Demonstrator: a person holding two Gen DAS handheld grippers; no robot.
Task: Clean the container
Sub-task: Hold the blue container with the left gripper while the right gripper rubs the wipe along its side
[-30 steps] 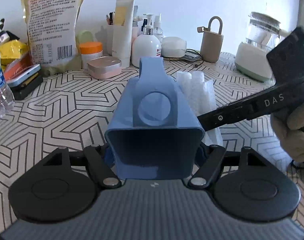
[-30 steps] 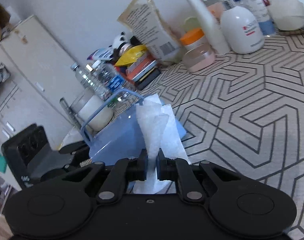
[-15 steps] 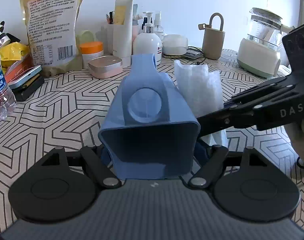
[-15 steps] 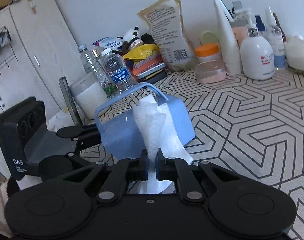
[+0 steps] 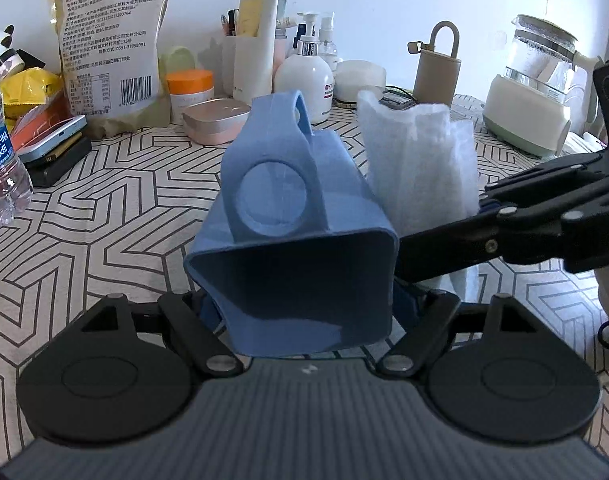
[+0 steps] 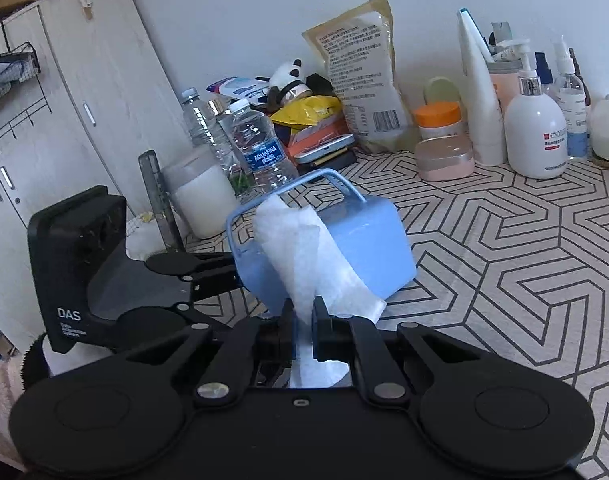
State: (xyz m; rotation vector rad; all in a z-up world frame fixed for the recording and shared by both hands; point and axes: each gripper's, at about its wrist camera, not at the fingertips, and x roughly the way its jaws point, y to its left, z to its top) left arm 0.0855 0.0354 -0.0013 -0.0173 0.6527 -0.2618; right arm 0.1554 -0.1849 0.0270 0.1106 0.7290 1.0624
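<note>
My left gripper (image 5: 308, 304) is shut on a blue plastic container (image 5: 296, 240) with a hinged handle, holding it tipped on its side above the patterned table. The container also shows in the right wrist view (image 6: 360, 248), with the left gripper (image 6: 224, 276) clamped on its rim. My right gripper (image 6: 303, 326) is shut on a folded white wipe (image 6: 304, 256) that stands up against the container's side. In the left wrist view the wipe (image 5: 420, 168) rises just right of the container, with the right gripper's fingers (image 5: 480, 236) reaching in from the right.
Along the back wall stand a tan food bag (image 5: 108, 48), an orange-lidded jar (image 5: 190, 88), a pink tin (image 5: 214, 120), a white pump bottle (image 5: 304, 76), a beige bottle (image 5: 436, 68) and a kettle (image 5: 532, 88). Water bottles (image 6: 260, 148) stand left.
The right gripper has swung round and drawn back, so the wipe now stands tall beside the container. The container has tilted slightly to the left in the left gripper.
</note>
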